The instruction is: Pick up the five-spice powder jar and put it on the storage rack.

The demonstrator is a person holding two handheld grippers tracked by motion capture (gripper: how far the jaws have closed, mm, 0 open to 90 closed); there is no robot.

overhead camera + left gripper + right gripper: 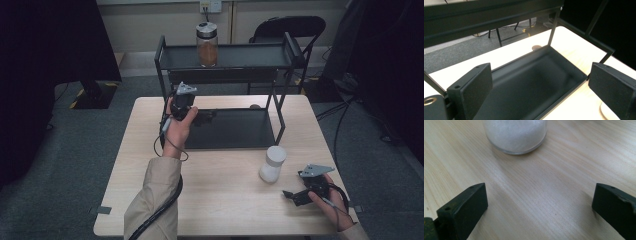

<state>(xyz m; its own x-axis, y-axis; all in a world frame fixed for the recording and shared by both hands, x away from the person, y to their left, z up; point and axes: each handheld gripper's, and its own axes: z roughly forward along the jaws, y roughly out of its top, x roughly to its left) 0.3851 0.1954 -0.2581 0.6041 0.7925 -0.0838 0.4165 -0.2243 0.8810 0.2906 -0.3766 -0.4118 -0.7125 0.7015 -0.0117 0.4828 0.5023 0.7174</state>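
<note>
jar of white grains (273,163) stands upright on table (225,200), long axis vertical, lid up, just right of rack (225,131). right gripper (294,195) near it, jaws apart. left gripper (192,112) over rack's lower tray, jaws apart, nothing between.

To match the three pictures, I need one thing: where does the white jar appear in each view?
High view: white jar on the table, lower right, near the right gripper.
Left gripper view: bottom right corner, a pale edge, probably its lid.
Right gripper view: top centre.
Shared landmark: the table.
</note>
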